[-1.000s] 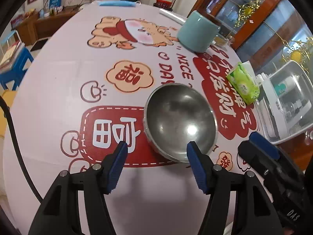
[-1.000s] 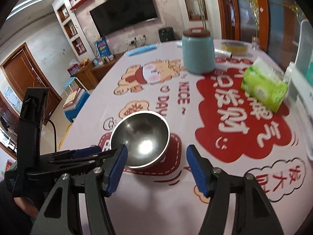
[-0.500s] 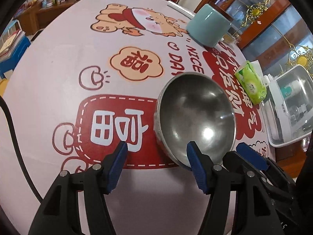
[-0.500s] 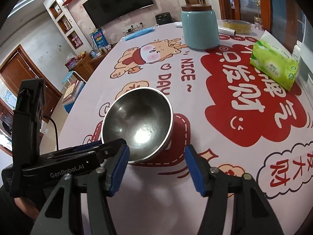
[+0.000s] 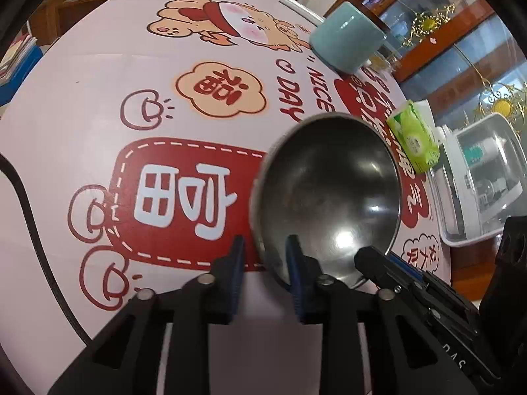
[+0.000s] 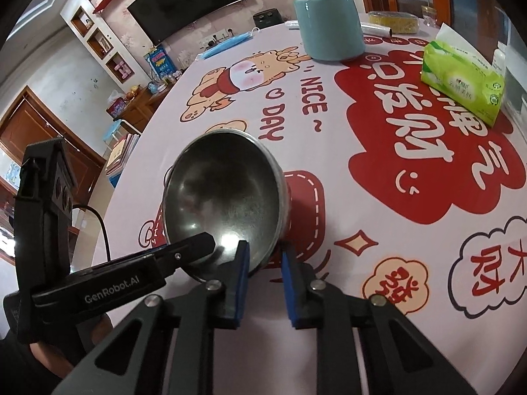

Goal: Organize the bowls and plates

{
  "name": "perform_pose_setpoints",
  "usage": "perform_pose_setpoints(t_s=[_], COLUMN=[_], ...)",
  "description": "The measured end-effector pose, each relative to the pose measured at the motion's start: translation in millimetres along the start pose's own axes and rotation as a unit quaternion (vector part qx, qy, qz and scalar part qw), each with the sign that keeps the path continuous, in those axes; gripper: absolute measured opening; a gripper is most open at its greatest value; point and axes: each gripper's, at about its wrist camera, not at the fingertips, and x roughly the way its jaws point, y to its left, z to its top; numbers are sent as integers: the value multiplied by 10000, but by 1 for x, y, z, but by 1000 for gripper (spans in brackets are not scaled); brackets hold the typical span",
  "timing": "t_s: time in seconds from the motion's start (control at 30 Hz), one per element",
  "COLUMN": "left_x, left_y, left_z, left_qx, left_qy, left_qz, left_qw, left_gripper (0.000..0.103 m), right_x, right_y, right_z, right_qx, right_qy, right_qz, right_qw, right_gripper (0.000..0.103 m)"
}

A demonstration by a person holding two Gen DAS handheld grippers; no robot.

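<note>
A steel bowl point(image 5: 329, 194) rests on the printed tablecloth point(image 5: 82, 82), and it looks tipped. My left gripper point(image 5: 265, 263) is shut on the bowl's near left rim, one blue pad inside and one outside. In the right wrist view my right gripper point(image 6: 263, 266) straddles the near right rim of the same bowl point(image 6: 224, 191). Its jaws are closing, and the pads press the bowl's wall between them. Each view shows the other gripper reaching in: the right gripper point(image 5: 378, 263) at the lower right, the left gripper point(image 6: 204, 240) at the lower left.
A teal jar point(image 6: 329, 26) stands at the far side of the table. A green tissue pack point(image 6: 461, 82) lies to the right, and a clear plastic box point(image 5: 477, 181) sits at the right edge. A blue face mask point(image 6: 227, 44) lies far back.
Both grippers have come down onto the bowl and their jaws have gone from wide open to shut on its rim. The bowl now looks tipped.
</note>
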Motion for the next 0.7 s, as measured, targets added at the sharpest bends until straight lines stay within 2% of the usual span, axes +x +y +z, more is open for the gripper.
perform_pose_setpoints(t_s=[0.37,0.7], left_x=[-11,-48], left_y=[-9,-13], left_z=[-21,-54], left_qx=[107,-130], left_qy=[122,59], left_qz=[207,-22], left_qw=[9997,9999], left_gripper=[17,17], right_x=[-10,-55], right_y=[1,14], right_z=[-10,-30], right_qx=[150,212], right_qy=[198,29], right_qz=[19,84], right_qw=[9997,9997], right_gripper=[16,14])
